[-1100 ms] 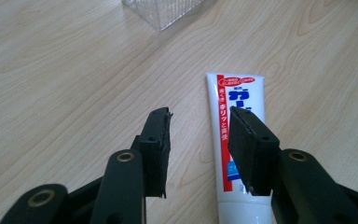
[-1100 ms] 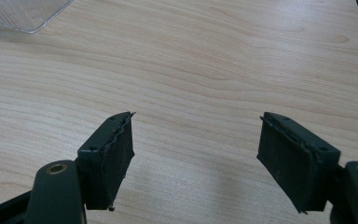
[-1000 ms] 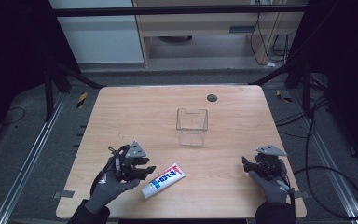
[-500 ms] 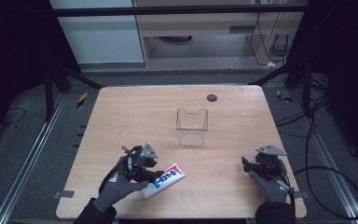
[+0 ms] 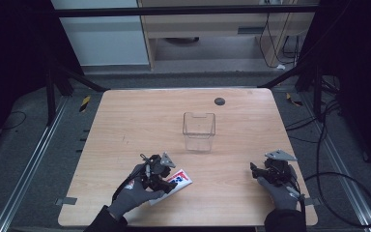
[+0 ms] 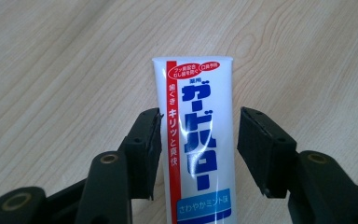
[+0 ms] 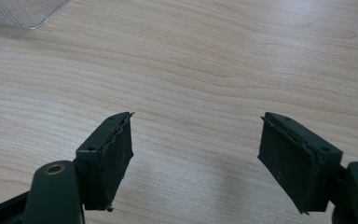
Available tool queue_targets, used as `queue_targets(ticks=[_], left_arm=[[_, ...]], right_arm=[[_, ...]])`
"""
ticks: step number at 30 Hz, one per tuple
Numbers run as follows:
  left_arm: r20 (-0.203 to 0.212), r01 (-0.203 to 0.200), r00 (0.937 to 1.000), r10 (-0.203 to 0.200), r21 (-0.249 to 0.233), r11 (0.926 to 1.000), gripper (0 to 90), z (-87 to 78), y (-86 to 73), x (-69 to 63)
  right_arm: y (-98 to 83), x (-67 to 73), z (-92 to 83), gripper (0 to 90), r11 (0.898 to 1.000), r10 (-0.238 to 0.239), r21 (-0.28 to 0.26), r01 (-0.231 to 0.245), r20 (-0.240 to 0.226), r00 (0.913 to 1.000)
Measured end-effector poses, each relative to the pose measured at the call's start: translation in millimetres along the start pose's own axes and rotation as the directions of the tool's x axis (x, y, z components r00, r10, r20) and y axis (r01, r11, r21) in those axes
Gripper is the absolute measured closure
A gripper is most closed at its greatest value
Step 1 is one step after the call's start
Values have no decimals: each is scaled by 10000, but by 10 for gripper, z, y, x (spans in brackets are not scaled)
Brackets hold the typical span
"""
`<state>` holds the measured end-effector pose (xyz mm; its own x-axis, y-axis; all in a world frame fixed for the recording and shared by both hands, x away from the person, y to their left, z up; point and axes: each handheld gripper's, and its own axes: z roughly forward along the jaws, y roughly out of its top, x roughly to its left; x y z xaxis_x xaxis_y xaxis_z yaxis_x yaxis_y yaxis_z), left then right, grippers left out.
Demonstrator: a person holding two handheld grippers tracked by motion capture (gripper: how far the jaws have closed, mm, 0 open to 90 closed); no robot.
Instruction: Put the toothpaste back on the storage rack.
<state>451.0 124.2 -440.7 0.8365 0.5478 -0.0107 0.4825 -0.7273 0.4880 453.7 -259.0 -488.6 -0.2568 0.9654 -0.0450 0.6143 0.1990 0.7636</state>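
A clear bin stands upright near the middle of the desk with nothing in it, and a small dark disc lies beyond it toward the far edge. Near the front left, the left gripper is over a white tube lying flat, its jaws wide on either side, the left pad at the tube's edge, the right one apart. At the front right, the right gripper has jaws spread wide over bare wood, well apart from the bin.
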Motion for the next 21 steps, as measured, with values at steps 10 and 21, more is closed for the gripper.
queue_targets(ticks=[10, 21], left_arm=[[46, 23, 10000, -25, 416, 9991, 477, 145, 9, 3], [-1, 38, 10000, -38, 728, 9973, 415, 253, 35, 6]], right_arm=[[-1, 1, 8, 251, 10000, -31, 60, 31, 1, 10000], [0, 6, 16, 249, 9999, 32, 103, -32, -39, 10000]])
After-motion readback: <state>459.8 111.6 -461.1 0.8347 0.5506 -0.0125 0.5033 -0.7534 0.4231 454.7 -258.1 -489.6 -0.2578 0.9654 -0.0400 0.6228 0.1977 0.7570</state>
